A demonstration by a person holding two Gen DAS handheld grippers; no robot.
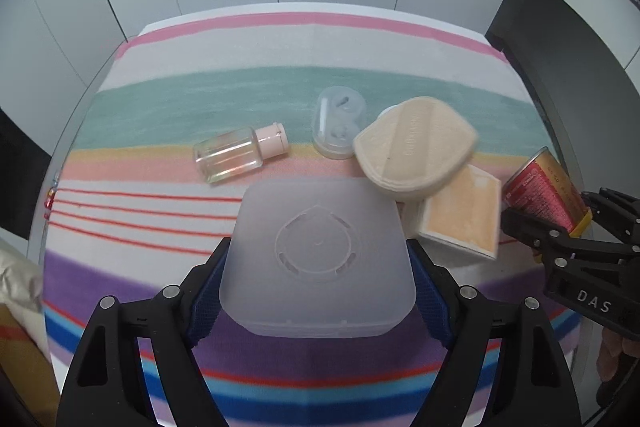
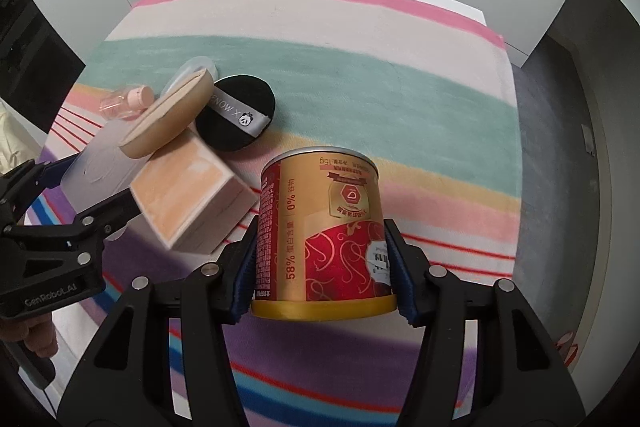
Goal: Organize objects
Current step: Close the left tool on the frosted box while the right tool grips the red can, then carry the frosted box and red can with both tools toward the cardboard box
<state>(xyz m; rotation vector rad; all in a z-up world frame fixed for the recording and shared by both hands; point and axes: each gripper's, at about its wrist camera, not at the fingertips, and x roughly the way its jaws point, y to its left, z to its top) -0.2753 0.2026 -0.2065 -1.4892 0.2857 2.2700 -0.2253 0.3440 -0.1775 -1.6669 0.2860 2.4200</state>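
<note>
Clamping a frosted square case [image 1: 316,259], the left gripper [image 1: 316,291]; right gripper [image 2: 322,267] squeezing a red-gold can [image 2: 324,231]

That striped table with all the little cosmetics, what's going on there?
A person is tidying it with two hand-held tongs. The left tongs clasp a frosted plastic case, and the right tongs grip a red and gold can. On the striped cloth lie a small clear bottle, a beige puff leaning on a pale box, and a black puff.
</note>
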